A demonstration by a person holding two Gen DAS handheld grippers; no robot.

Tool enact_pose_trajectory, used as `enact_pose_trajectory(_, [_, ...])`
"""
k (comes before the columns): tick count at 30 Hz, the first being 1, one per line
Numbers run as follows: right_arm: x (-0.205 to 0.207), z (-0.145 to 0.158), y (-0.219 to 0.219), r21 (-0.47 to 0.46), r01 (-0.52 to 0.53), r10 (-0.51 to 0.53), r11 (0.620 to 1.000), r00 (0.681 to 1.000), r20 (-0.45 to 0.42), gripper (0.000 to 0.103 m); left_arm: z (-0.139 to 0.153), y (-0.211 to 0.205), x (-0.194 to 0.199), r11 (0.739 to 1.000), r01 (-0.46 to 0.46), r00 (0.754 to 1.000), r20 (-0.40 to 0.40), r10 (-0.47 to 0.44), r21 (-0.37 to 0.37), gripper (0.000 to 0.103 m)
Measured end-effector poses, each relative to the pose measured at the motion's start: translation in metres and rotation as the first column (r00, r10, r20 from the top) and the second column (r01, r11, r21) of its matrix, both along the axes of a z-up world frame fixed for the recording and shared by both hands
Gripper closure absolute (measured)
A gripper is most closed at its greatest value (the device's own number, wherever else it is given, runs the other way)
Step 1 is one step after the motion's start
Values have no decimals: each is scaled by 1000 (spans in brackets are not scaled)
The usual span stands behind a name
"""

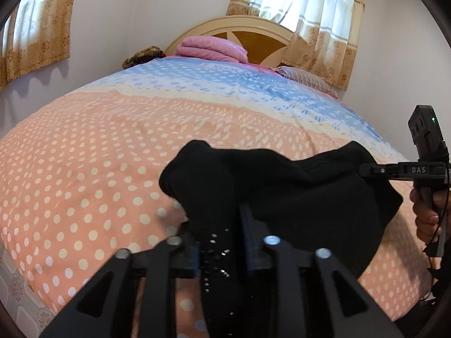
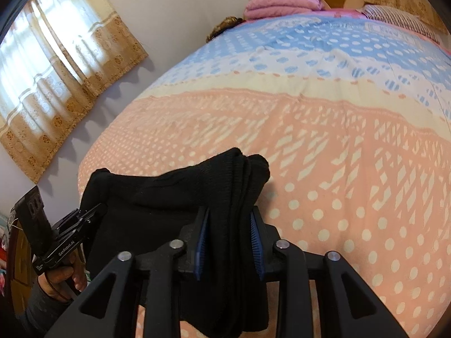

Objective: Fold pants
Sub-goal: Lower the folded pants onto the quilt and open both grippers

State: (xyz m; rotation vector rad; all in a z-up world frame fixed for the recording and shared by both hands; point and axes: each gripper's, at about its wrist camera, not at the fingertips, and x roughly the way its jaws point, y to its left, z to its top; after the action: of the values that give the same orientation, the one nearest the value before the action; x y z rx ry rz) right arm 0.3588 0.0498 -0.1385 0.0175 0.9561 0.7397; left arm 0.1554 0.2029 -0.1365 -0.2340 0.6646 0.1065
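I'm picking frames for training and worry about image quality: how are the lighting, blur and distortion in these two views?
Left wrist view: fisheye bows the bed; the bright curtained window is blown out; the black pants lose detail; the left gripper is soft. Right wrist view: same bowing and window glare; the right gripper sharper.

The bed (image 1: 118, 146) fills the middle of both views, spread with a quilt (image 2: 338, 146) that is peach with white dots in the lower frame and blue and white toward the top. At the upper centre, by the headboard (image 1: 253, 36), lie a folded pink blanket (image 1: 211, 49), a striped pillow (image 2: 400, 18) to its right, and a brown patterned bundle (image 1: 143, 55) (too small to identify).
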Motion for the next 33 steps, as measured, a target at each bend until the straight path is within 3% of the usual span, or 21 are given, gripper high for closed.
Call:
enact_pose_trajectory(3, [1, -6, -2, -17, 8, -8, 1000, 1000, 4, 67, -4, 0, -1, 999, -20, 1000, -3, 20, 30, 52])
enact_pose_trajectory(6, [-2, -10, -2, -36, 17, -16, 999, 1000, 27, 61, -9, 1, -2, 998, -35, 999, -11, 36, 44, 44])
enact_pose_trajectory(9, [0, -12, -7, -30, 47, -46, 998, 999, 27, 49, -10, 5, -5, 996, -65, 998, -13, 66, 54, 29])
enact_pose_trajectory(13, [-4, -9, -29, 27, 109, -110, 994, 994, 23, 44, -10, 8, -19, 995, -81, 996, -25, 83, 57, 26])
enact_pose_trajectory(15, [-12, -5, -40, 37, 146, -148, 989, 988, 45, 41, -9, 8, -29, 993, -95, 995, -33, 98, 74, 21])
enact_pose_trajectory(22, [-58, 17, -69, 58, 256, -262, 965, 953, 155, 40, 11, -3, -66, 993, -90, 996, -22, 92, 79, 21])
enact_pose_trajectory(33, [-176, 42, -67, 21, 220, -213, 975, 911, 354, 38, 45, -51, -112, 997, -24, 998, 64, 20, 69, 21])
